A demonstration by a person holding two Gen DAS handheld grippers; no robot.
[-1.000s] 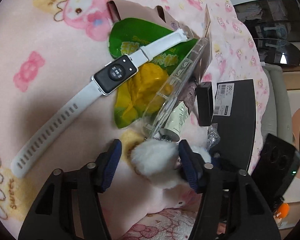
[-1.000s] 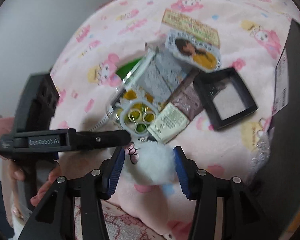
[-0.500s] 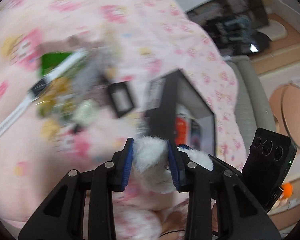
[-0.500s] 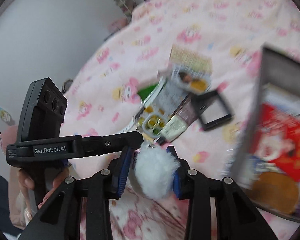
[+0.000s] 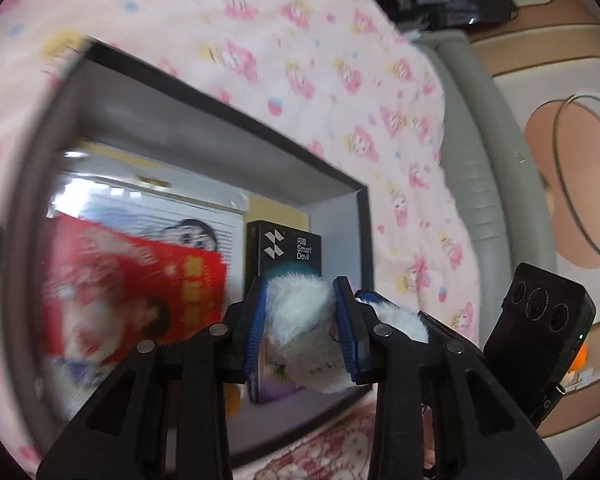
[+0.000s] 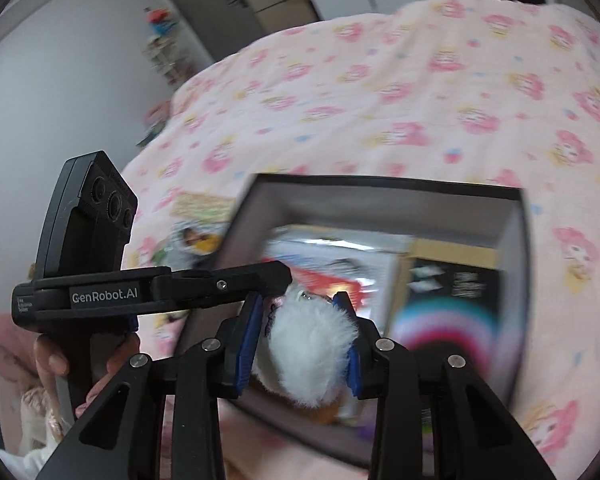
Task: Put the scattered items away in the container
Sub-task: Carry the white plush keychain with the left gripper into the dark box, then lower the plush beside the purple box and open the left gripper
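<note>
Between both pairs of fingers sits a white plush toy, the left gripper and right gripper each pinching one side, because it goes into the black box just below.

Motion blur smears most of what lies inside the black box: the red packet shows a figure and yellow characters that cannot be read, and the pale printed sheet behind it is washed out by glare. In the right wrist view the dark carton is too smeared for its lettering to be made out, and the rainbow-coloured shape below it cannot be identified. The white fluffy toy hides the carton's lower part, and its own underside is covered by the gripper bodies. The box's left end is cut off by the lens edge.
</note>
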